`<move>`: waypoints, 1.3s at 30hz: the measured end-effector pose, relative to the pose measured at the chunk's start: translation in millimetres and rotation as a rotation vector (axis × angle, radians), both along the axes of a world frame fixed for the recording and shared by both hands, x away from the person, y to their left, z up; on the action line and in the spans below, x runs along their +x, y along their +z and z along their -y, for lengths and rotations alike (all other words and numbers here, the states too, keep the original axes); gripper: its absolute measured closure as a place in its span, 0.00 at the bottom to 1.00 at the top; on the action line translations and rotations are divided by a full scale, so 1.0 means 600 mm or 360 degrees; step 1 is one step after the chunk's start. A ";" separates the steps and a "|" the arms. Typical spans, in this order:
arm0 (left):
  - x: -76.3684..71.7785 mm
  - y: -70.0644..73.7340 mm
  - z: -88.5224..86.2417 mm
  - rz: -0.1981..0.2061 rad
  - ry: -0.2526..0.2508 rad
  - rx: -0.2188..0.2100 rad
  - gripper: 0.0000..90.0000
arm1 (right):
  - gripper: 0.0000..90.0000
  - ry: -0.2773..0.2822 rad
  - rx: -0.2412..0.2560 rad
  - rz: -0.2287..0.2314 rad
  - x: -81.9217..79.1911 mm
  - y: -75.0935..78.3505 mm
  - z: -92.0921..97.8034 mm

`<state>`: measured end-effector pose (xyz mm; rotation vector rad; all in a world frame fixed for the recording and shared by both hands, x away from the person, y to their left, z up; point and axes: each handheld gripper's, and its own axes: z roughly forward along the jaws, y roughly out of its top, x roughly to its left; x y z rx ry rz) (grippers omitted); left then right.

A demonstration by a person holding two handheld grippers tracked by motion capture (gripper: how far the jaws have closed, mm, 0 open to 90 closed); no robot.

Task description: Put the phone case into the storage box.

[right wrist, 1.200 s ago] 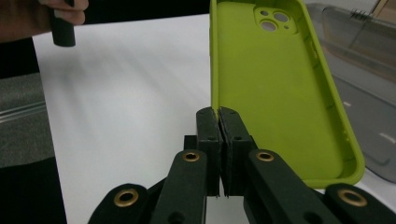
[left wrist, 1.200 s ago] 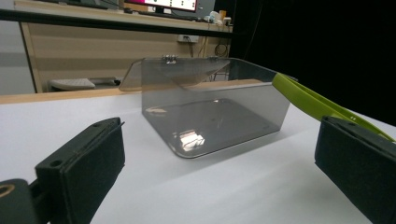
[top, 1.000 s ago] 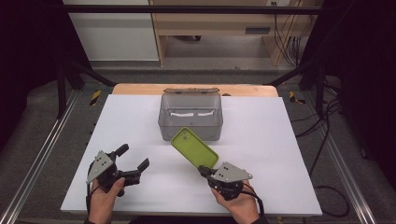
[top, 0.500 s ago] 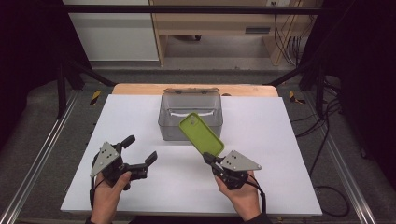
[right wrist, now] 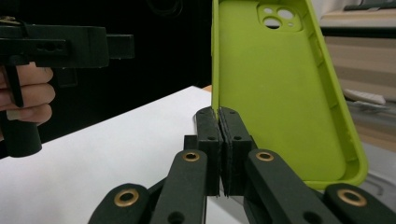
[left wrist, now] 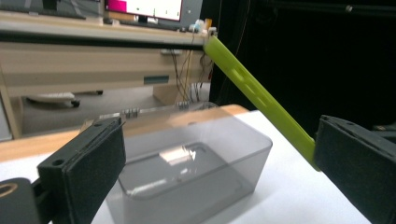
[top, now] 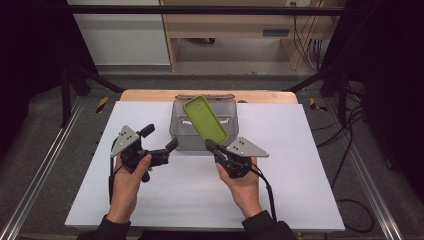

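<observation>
Right now, from the high view, I am holding a green phone case (top: 205,119) in my right gripper (top: 216,149), clenched on the case's lower edge so that it is tilting up and away from me over the clear plastic box (top: 182,135). My guess is that I am carrying it this way to drop it into that box, since its far end is already hanging above the box's open top. My left gripper (top: 161,142) is waiting just left of the box's near corner, released and holding nothing, perhaps ready to steady the box. The box is sitting on the white table (top: 300,165), toward the far edge, and it is looking empty from up here.

Looking along my left gripper (left wrist: 219,154), its jaws are standing wide apart with the plastic box (left wrist: 196,163) between and beyond them. Nothing is lying inside the box that I can make out; only reflections are showing on its floor. The green case (left wrist: 257,93) is slanting edge-on above the box's right side.

Looking along my right gripper (right wrist: 219,116), the jaws are pressing together on the case's side wall (right wrist: 275,88), near its bottom corner, with the hollow inside facing the camera and the lens cutout at the top. My other hand (right wrist: 25,100) is holding its gripper at the left.
</observation>
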<state>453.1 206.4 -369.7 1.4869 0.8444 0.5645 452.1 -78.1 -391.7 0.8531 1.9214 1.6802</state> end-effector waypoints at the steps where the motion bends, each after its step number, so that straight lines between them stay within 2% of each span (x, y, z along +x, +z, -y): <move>1: -0.003 -0.003 -0.003 -0.0012 0.0003 -0.0025 0.02 | 0.98 0.0009 -0.0011 0.0005 -0.002 -0.001 -0.004; 4: -0.010 -0.010 -0.008 -0.0053 0.0011 -0.0066 0.02 | 0.98 0.0020 -0.0025 0.0022 -0.017 -0.003 -0.008; 7: -0.010 -0.015 -0.002 -0.0082 -0.0008 -0.0051 0.02 | 0.98 0.0006 -0.0091 0.0056 -0.032 -0.008 -0.006; 10: -0.014 -0.015 0.004 -0.0090 -0.0025 -0.0038 0.02 | 0.98 -0.0002 -0.0027 0.0009 -0.035 -0.011 0.005; 12: -0.018 -0.015 0.007 -0.0091 -0.0040 -0.0031 0.02 | 0.98 -0.0020 -0.0011 -0.0003 -0.035 -0.011 0.009; 21: -0.028 -0.022 0.028 -0.0117 -0.0097 -0.0032 0.03 | 0.98 -0.0052 0.0006 0.0012 -0.040 -0.006 0.007; 29: -0.033 -0.017 0.030 -0.0113 -0.0124 -0.0077 0.03 | 0.98 0.0001 0.0072 -0.0042 -0.042 -0.010 0.003; 37: -0.033 -0.018 0.033 -0.0100 -0.0145 -0.0066 0.02 | 0.98 0.0022 0.0080 -0.0049 -0.044 -0.012 -0.004; 39: -0.034 -0.019 0.033 -0.0092 -0.0150 -0.0091 0.02 | 0.98 0.0039 0.0082 -0.0048 -0.044 -0.012 -0.005</move>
